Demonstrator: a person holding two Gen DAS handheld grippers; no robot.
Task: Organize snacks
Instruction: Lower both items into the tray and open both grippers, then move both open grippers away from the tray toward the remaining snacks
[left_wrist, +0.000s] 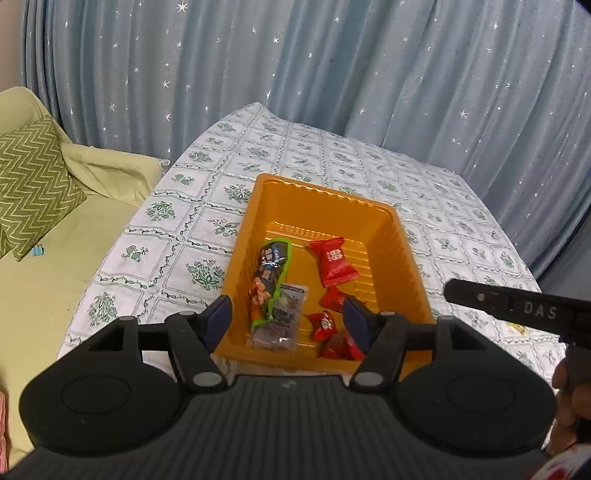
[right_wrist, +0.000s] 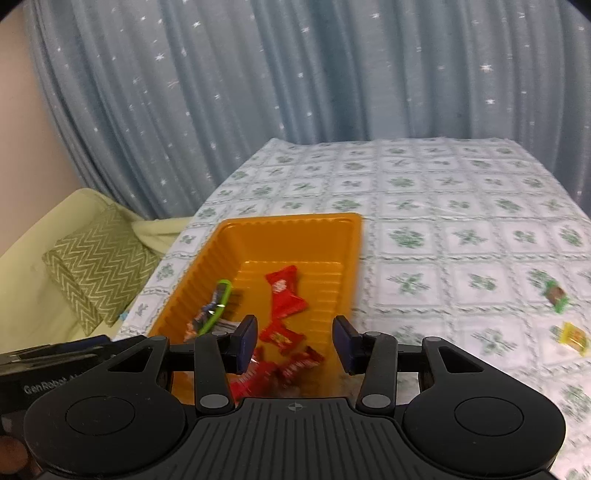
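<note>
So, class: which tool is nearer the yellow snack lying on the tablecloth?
Right. The right tool hovers over the tray, with the yellow snack off to its right; the left tool sits farther left.

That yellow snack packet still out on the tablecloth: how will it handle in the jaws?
The yellow packet looks small and flat, so probably light and crushable. Its wrapper seems glossy, so it may slide on the tablecloth when nudged.
</note>
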